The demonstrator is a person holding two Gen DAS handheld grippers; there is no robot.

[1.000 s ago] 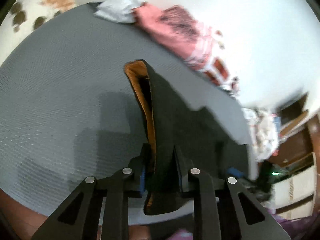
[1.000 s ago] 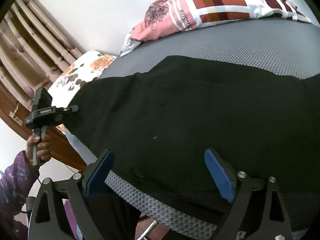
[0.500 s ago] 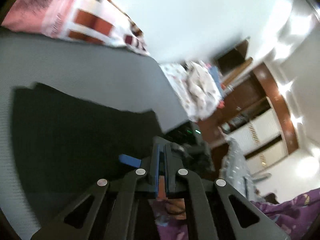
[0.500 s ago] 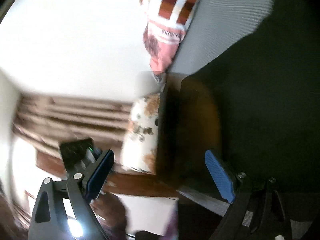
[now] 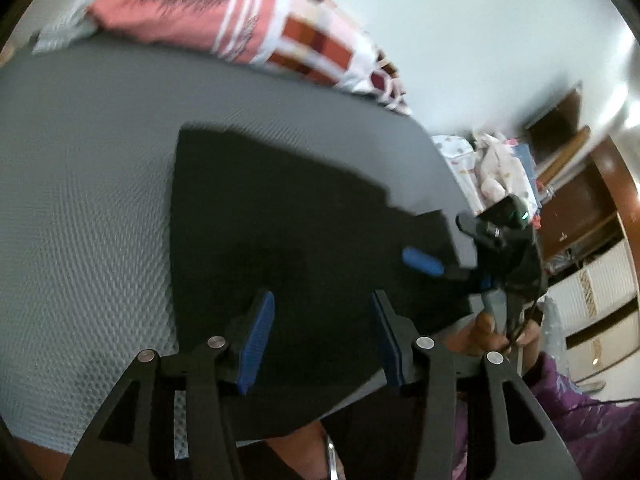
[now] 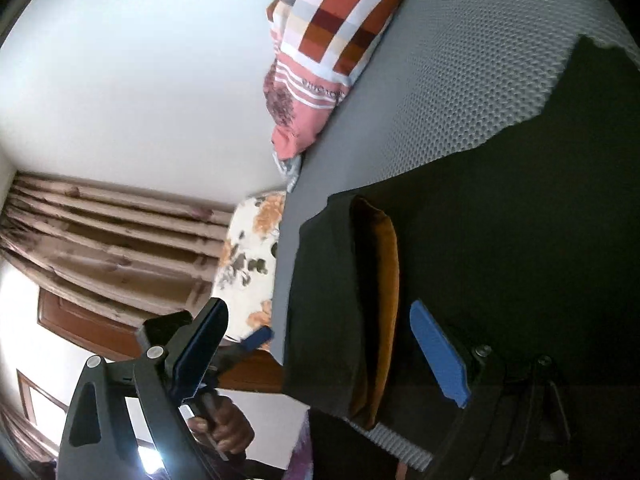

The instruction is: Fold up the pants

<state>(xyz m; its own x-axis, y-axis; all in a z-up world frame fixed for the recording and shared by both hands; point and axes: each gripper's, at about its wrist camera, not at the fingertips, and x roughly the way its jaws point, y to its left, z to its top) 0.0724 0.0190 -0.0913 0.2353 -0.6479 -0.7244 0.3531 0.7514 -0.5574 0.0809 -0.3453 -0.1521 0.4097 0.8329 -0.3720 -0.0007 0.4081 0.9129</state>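
On the grey mat (image 5: 80,200), black pants (image 5: 280,208) lie beneath both grippers' wide-spread, empty fingers (image 5: 256,336)

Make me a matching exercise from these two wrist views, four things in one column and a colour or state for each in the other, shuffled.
Things:
1. pants
2. mat
3. left tool
4. pillow

Colour or state:
A. grey, honeycomb texture
B. open, holding nothing
C. black with an orange lining, lying flat
D. pink and white with red-brown squares

Pairs: 1-C, 2-A, 3-B, 4-D
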